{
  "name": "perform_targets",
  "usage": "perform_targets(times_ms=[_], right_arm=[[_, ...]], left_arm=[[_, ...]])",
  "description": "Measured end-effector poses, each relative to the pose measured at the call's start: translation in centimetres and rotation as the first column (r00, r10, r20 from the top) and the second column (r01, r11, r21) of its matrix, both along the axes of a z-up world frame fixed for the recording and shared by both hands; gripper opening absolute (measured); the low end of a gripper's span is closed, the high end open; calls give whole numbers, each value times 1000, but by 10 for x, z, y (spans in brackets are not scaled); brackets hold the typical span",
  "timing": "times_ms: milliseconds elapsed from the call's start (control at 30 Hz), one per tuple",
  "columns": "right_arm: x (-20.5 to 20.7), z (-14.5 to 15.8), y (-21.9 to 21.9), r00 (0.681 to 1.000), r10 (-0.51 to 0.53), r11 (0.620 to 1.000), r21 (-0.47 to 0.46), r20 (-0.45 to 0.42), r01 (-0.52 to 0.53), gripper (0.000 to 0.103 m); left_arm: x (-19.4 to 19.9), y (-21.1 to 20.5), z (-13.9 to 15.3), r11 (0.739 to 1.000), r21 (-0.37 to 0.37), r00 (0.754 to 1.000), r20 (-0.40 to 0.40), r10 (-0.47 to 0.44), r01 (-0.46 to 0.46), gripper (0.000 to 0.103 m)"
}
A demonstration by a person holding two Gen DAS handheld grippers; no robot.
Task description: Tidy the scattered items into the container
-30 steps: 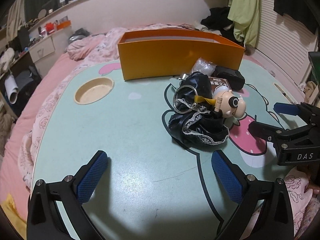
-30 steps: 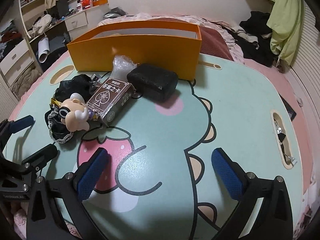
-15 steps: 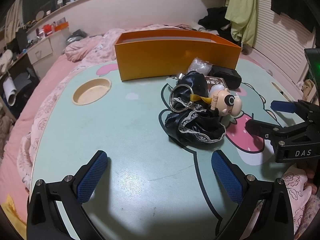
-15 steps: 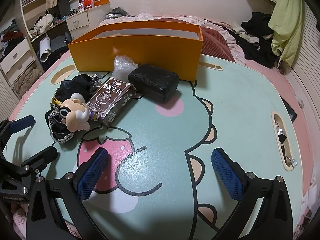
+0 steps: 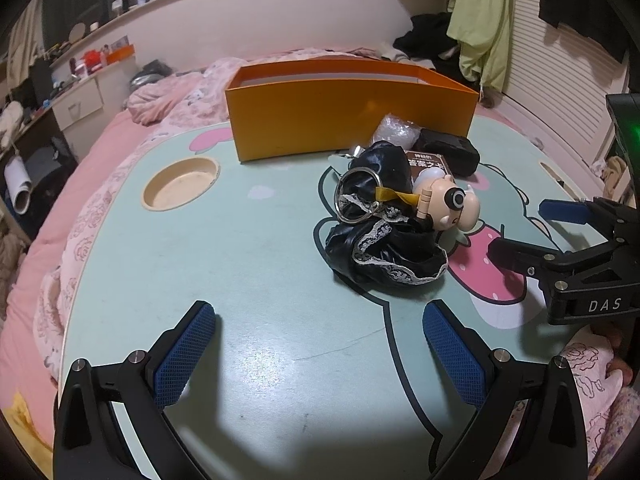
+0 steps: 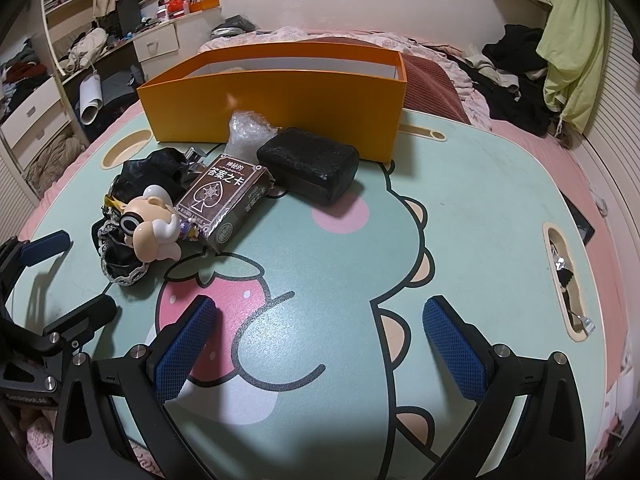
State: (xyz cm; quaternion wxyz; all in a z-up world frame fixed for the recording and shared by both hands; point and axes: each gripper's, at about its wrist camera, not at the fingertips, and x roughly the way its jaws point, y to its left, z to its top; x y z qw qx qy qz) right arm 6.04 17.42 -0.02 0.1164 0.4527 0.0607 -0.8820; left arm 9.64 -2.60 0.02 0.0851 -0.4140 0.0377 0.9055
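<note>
Orange cardboard box is being kept at the table's far edge, open-topped for loading; scattered items are being left clustered before it, while both grippers are being held back, jaws apart, empty.

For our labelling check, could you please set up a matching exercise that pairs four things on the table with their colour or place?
Things:
1. box
2. card pack
3. figurine
4. case

Descriptions:
A. cream, lying on the dark lace cloth
B. orange, standing open at the far side of the table
C. black, just in front of the box's right end
D. brown, with a spade drawn on its top

Pairs: 1-B, 2-D, 3-A, 4-C
</note>
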Motion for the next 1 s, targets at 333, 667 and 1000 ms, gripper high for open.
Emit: perform_targets(times_ms=[333,667,1000], right_arm=[[1,0,-1,1000,2,1000,6,3,-2,103],[2,0,-1,1000,4,1000,-2,-6,-4,103],[16,32,4,979,116,977,-160,-170,-143,75]], left_arm=[[0,0,0,1000,2,1000,-9,-22,22,103],[0,0,-1,1000,4,1000,-19,-24,24,103],[0,0,-1,1000,7,999,-21,-26,26,103]])
